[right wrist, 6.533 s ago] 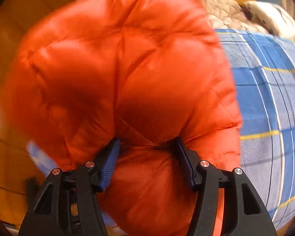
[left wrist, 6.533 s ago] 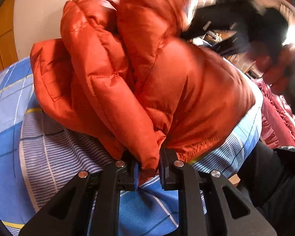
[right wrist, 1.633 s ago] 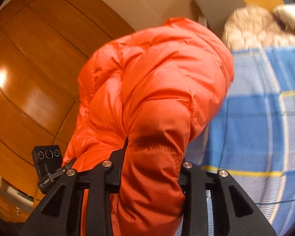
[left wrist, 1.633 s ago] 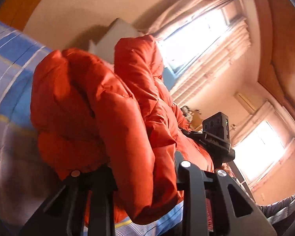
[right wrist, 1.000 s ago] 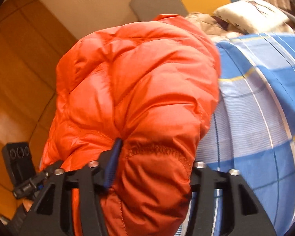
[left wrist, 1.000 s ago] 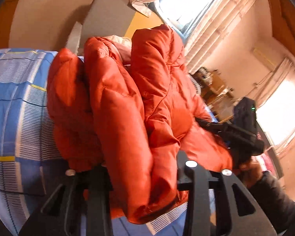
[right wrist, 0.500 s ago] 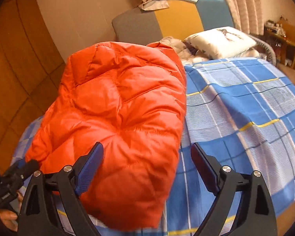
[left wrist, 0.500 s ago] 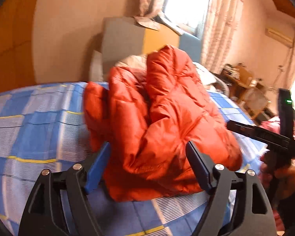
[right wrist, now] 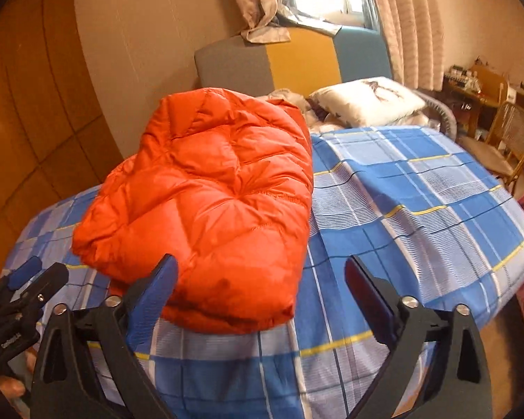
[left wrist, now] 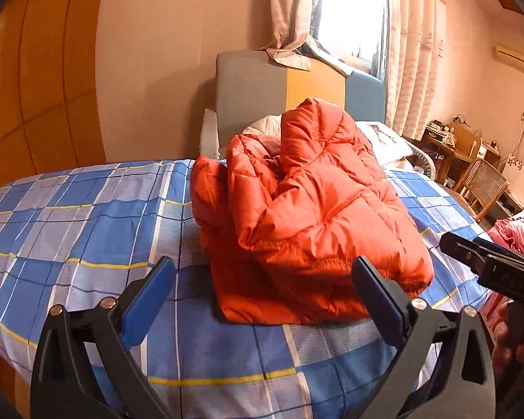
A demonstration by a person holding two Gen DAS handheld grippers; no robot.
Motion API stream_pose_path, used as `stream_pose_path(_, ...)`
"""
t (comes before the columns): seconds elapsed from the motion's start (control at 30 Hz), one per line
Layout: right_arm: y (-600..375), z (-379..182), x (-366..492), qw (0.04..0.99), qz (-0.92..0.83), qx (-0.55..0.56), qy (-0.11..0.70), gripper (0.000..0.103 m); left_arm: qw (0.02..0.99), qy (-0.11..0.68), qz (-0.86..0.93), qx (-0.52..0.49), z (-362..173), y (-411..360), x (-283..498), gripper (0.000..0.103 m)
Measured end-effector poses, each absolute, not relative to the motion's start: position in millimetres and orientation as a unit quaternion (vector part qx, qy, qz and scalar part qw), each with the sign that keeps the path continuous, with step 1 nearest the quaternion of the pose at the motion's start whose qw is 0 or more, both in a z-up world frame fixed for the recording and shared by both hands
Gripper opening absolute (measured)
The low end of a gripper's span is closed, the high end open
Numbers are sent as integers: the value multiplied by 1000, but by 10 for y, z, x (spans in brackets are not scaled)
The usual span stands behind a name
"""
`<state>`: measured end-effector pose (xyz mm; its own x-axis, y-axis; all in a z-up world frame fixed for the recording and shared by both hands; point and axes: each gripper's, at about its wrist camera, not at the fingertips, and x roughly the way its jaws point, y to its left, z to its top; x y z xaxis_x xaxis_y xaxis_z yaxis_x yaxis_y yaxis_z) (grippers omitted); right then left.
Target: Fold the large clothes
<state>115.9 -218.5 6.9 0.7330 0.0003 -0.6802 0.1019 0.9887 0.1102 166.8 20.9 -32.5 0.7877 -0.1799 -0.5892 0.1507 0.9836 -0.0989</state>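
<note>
Both tools, left tool [left wrist: 262, 293] and right tool [right wrist: 260, 289], have just opened wide and let go; the folded orange jacket [left wrist: 307, 216] now rests on the bed [left wrist: 87, 216], so this fold looks done.

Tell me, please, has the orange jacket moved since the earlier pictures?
Yes: the orange jacket, earlier lifted against the wall, now lies on the checked bedspread.

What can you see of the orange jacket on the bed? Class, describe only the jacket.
The jacket is bright orange, puffy and quilted, with a shiny, nylon-like shell and stitched seams. It lies folded into a thick bundle on the blue checked bedspread, near the bed's foot end, with a smooth padded panel on top in the right wrist view and bunched folds along one side. Nothing grips it: the left gripper and right gripper stand open and clear of it, their jaws having just been opening.
</note>
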Motion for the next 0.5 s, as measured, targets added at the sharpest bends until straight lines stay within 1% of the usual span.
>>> stream_pose_path(0.5,-1881,99,652,929,-91,41,358,100,949,311,-40,-18,-408,335,1243,101)
